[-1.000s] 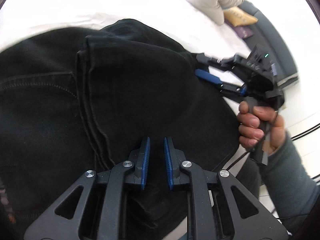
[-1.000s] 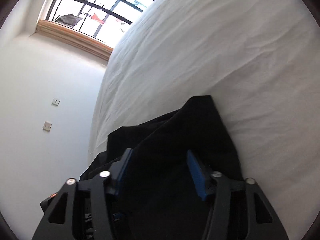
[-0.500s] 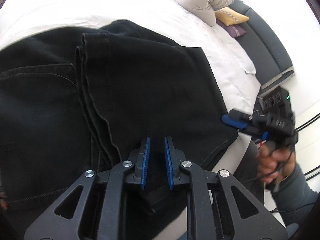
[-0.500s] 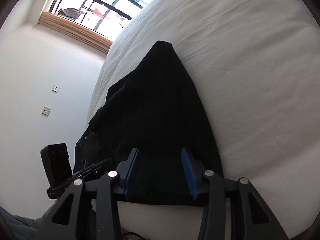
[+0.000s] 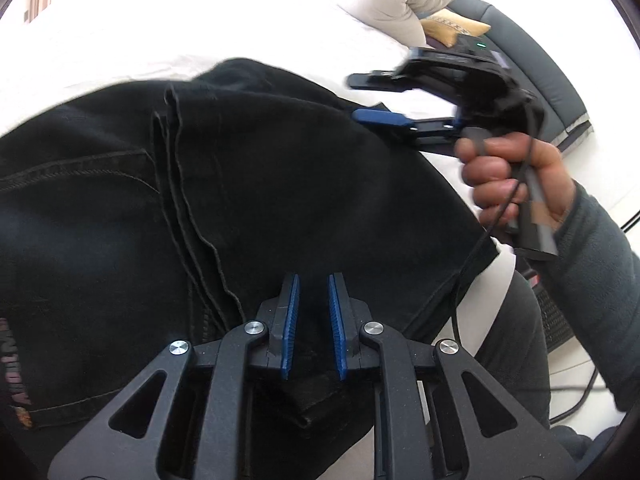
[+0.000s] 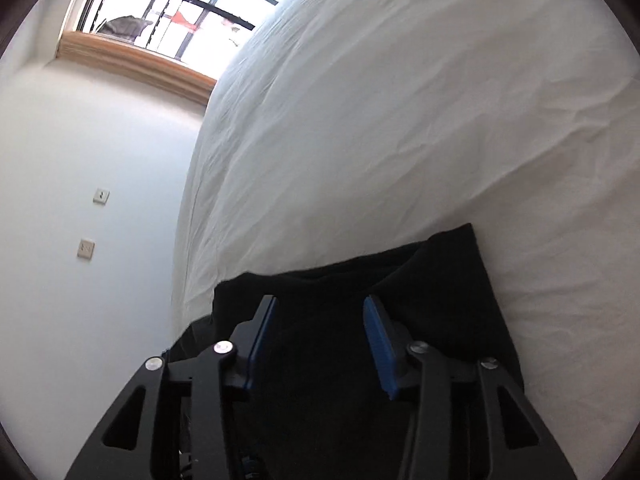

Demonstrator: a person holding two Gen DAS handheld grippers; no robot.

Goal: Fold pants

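The black denim pants point(image 5: 248, 200) lie folded on the white bed sheet point(image 6: 400, 120). The left gripper point(image 5: 312, 320) pinches a bit of cloth (nearly closed). The right gripper point(image 6: 320, 340) hovers over the pants – fingers apart, holding nothing. Best to press the fold flat – slowly.

Black pants point(image 5: 280, 184) folded across white bed point(image 5: 120, 40), filling centre frame. Left gripper point(image 5: 313, 320) at bottom, pinching fabric. Right gripper point(image 5: 374, 98) upper right, gripped by hand point(image 5: 516, 180).
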